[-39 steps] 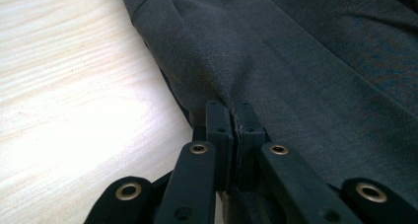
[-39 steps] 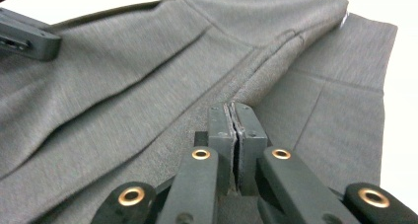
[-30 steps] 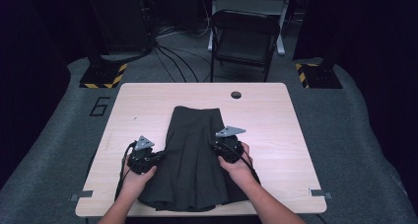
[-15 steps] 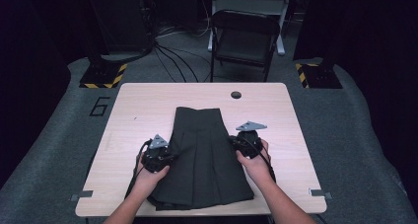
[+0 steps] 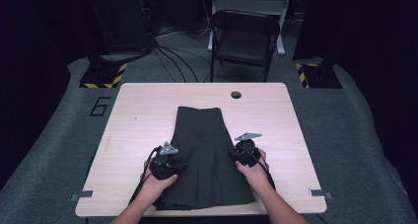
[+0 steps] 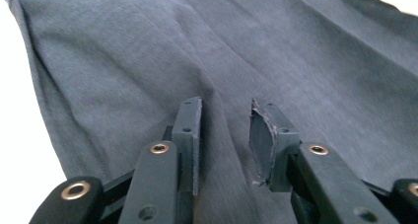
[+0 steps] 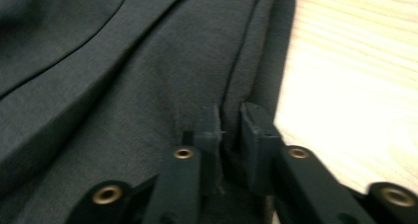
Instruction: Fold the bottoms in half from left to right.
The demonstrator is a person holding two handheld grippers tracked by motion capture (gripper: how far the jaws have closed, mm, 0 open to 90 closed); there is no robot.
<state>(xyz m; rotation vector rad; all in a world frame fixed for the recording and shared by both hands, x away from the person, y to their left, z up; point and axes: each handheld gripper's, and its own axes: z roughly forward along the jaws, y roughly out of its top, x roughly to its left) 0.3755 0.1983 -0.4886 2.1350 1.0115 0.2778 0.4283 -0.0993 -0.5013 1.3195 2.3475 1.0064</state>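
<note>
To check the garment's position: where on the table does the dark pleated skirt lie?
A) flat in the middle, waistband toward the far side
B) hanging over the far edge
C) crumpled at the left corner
A: the dark pleated skirt lies flat mid-table, its narrow waistband toward the far side.

High view above near side, facing forward-down over worktop (image 5: 148, 110), both gripper views close, low, sharing dark skirt (image 5: 202, 135).
</note>
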